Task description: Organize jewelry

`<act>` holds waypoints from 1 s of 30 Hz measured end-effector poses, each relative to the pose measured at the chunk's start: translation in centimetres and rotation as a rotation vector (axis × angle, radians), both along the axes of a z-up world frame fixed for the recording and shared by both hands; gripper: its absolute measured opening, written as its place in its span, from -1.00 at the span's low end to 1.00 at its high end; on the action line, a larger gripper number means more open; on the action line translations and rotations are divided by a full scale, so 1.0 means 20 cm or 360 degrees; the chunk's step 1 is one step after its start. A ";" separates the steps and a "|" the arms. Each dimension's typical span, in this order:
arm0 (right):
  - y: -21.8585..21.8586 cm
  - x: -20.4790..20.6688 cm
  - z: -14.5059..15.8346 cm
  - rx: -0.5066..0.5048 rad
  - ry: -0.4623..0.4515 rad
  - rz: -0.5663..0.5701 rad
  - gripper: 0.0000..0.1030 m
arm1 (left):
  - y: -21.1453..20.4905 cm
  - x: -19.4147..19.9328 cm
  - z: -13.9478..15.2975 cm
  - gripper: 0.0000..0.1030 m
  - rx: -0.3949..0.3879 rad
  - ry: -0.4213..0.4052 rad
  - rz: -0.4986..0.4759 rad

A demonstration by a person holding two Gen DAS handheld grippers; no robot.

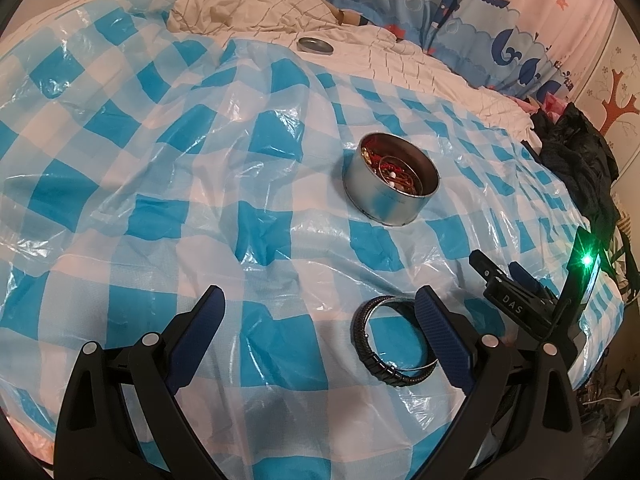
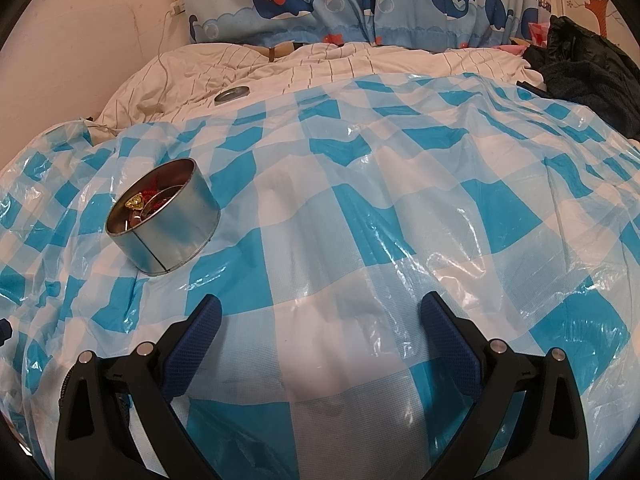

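**Operator:** While I have the left wrist view up, the left gripper (image 1: pixel 320 300) has its jaws spread wide and grips nothing. A dark bracelet (image 1: pixel 390 342) lies flat on the checked plastic sheet (image 1: pixel 160 184) in the lower right of the frame, its right side hidden behind my right-hand finger (image 1: pixel 440 336), so I cannot tell whether that finger touches it.

**Observer:** How do you expect it to handle?

**Operator:** Light, I would judge, and fairly stiff as a hoop, with a ribbed band that should give the pads some bite. The sheet under it is slick and wrinkled over a soft bed, so it may skate or sink if I push down. I would pinch across the band at its near left arc, not span the whole ring.

**Observer:** And where does it go?

**Operator:** The round metal tin (image 1: pixel 390 184) stands open right of centre, well apart from the bracelet, already holding red and gold pieces. Its lid (image 1: pixel 315 45) sits at the top of the frame on the striped bedding. The other tool (image 1: pixel 516 300) shows at the right edge.

**Observer:** The right wrist view?

**Operator:** There the right gripper (image 2: pixel 320 308) also has its jaws spread, empty, above bare sheet. The tin sits centre left, tilted slightly on the soft bed. The bracelet is out of this frame.
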State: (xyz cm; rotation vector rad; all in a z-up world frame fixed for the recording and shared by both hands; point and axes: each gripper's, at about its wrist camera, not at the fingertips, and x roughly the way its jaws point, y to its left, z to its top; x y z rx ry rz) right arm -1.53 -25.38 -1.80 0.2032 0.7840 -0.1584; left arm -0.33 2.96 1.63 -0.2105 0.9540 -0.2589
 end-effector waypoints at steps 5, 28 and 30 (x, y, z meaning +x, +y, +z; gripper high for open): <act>0.01 -0.07 0.03 0.0185 0.0025 0.0077 0.86 | 0.13 0.01 -0.02 0.78 -0.0016 0.0020 0.0088; 0.49 -0.17 0.08 0.0049 0.0152 0.0759 -0.35 | 0.10 0.01 -0.08 0.78 0.0071 0.0025 0.0099; 0.50 -0.16 0.05 0.0062 0.0162 0.0804 -0.74 | 0.09 0.01 -0.08 0.78 0.0083 0.0018 0.0084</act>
